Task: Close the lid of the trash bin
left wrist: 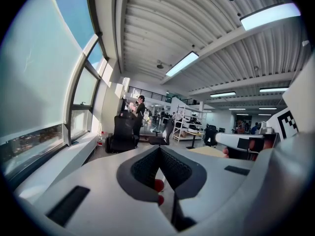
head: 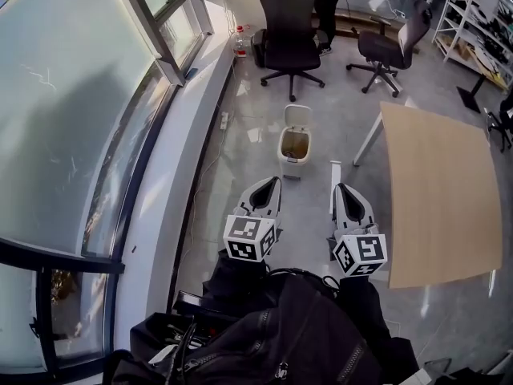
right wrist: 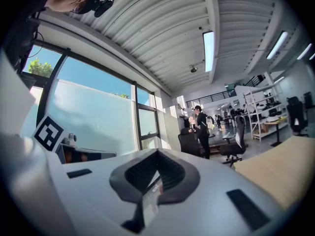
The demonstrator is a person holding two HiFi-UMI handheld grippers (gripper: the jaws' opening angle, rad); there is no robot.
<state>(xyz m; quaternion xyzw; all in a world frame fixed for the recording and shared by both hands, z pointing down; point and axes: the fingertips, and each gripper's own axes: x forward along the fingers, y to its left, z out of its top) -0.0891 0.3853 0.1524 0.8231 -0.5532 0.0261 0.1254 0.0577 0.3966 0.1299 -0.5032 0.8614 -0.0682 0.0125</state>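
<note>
A small white trash bin (head: 293, 147) stands on the grey floor ahead of me, its lid (head: 297, 117) raised upright at the far side and the brownish inside showing. My left gripper (head: 273, 180) hangs just short of the bin, a little to its left, with its jaws shut and nothing in them. The right gripper (head: 340, 188) is level with it, short of the bin and to its right, also shut and empty. Neither touches the bin. In the left gripper view (left wrist: 159, 149) and the right gripper view (right wrist: 157, 152) the jaws meet at their tips, and the bin is hidden behind them.
A light wooden table (head: 437, 191) with a white leg (head: 367, 141) fills the right side. Two black office chairs (head: 288, 30) (head: 393, 46) stand beyond the bin. A glass wall and sill (head: 172, 175) run along the left, with a power strip (head: 224, 120) on the floor.
</note>
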